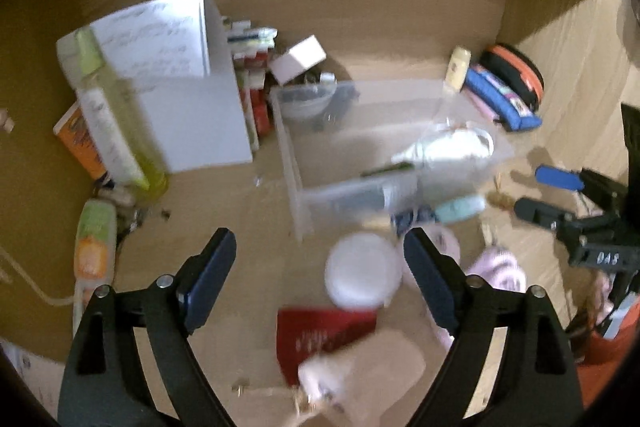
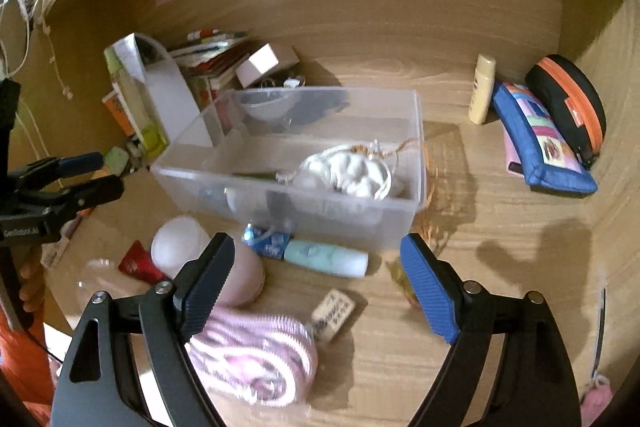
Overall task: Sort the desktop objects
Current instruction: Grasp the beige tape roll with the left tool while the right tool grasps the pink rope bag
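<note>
A clear plastic bin stands mid-desk and holds a white bundle; the bin also shows in the left wrist view. In front of it lie a mint tube, a white round lid, a red packet, a pink striped cloth and a small printed tag. My left gripper is open and empty above the white lid. My right gripper is open and empty above the mint tube. Each gripper shows in the other's view, the left one and the right one.
A white file box with books, a green bottle and an orange-green tube stand at the left. A yellow bottle, a blue pouch and a black-orange case sit at the back right. Wooden walls enclose the desk.
</note>
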